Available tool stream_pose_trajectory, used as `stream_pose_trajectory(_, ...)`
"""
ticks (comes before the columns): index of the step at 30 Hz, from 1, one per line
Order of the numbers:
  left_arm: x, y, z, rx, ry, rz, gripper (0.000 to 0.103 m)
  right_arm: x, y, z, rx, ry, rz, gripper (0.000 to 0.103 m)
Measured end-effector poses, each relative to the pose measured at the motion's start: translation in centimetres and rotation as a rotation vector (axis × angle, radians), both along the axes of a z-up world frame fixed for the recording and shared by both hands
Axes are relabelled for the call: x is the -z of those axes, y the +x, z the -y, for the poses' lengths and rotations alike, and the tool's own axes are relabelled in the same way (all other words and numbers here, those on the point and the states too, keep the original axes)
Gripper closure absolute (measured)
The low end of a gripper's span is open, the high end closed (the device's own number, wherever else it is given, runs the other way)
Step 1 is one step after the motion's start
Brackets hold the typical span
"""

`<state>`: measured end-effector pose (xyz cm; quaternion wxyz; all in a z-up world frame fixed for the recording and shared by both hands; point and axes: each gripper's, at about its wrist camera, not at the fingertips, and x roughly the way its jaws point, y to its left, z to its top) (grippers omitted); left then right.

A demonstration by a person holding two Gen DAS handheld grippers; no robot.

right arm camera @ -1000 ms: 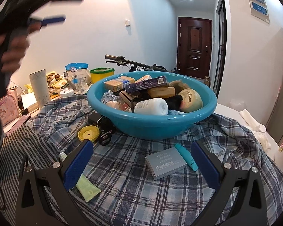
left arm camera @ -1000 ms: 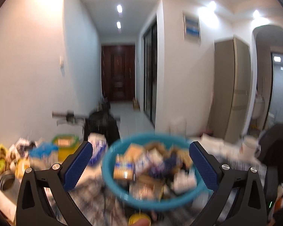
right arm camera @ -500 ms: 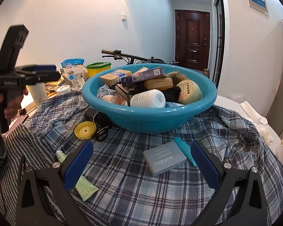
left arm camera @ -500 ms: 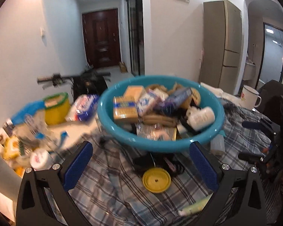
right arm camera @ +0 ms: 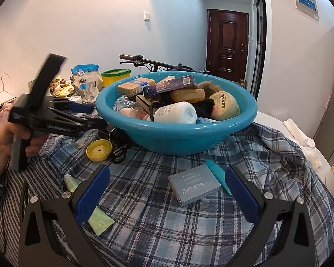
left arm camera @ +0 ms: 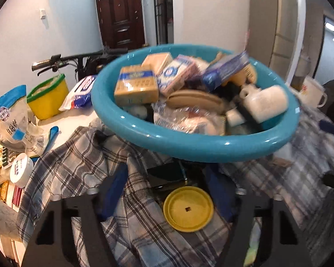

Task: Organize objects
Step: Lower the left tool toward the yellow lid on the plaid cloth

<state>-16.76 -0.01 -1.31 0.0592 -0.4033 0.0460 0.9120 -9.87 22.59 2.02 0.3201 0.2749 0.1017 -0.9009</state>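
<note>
One teal plastic basin [right arm camera: 176, 133], heaped, sits ahead of both your grippers | one round yellow lid [left arm camera: 188, 209] lies between your left gripper's [left arm camera: 167, 197] spread jaws | one grey box [right arm camera: 193, 184] and one teal tube [right arm camera: 218, 175] lie between your right gripper's [right arm camera: 167, 191] spread jaws | one green tube [right arm camera: 86, 204] touches its left pad | plaid cloth [right arm camera: 158, 227] lies rumpled under everything.

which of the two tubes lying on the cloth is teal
The teal tube leaning against the grey box, right of centre. The other tube, by the right claw's left finger, is pale green.
</note>
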Motion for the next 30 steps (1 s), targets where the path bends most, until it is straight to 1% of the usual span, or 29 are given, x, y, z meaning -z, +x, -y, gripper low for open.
stream_pose_trajectory(1,0.4,-0.3,0.1,-0.009,-0.008,0.016,0.047,0.0,0.0,0.1,-0.001,0.003,0.000,0.000)
stream_pose_trajectory(2,1.0,-0.6,0.2,-0.020,-0.016,0.035,0.050,0.1,0.0,0.1,-0.002,0.006,0.001,0.000)
stream_pose_trajectory(3,1.4,-0.9,0.3,-0.027,-0.015,0.050,0.050,0.1,0.0,0.1,-0.003,0.009,0.002,0.000)
stream_pose_trajectory(4,1.6,-0.9,0.5,-0.024,0.003,0.049,0.050,0.1,0.0,0.2,-0.003,0.011,0.003,0.000)
stream_pose_trajectory(7,1.8,-1.1,0.9,-0.034,0.023,0.051,0.050,0.2,0.0,0.2,-0.005,0.015,0.003,0.000)
stream_pose_trajectory(11,1.8,-1.0,0.5,-0.023,0.015,0.048,0.050,0.3,0.0,0.3,-0.005,0.019,0.008,0.000)
stream_pose_trajectory(15,2.7,-1.3,-0.1,-0.022,-0.014,0.077,0.050,0.3,0.0,0.5,-0.006,0.025,0.011,0.000)
stream_pose_trajectory(19,3.6,-1.8,0.2,-0.027,-0.001,0.108,0.050,0.4,0.0,0.5,-0.007,0.027,0.013,0.000)
stream_pose_trajectory(23,3.8,-1.7,0.6,-0.028,0.018,0.105,0.052,0.4,0.0,0.5,-0.007,0.029,0.017,0.000)
stream_pose_trajectory(30,2.5,-0.9,1.1,-0.035,0.039,0.057,0.052,0.8,-0.4,0.6,-0.006,0.037,0.034,0.000)
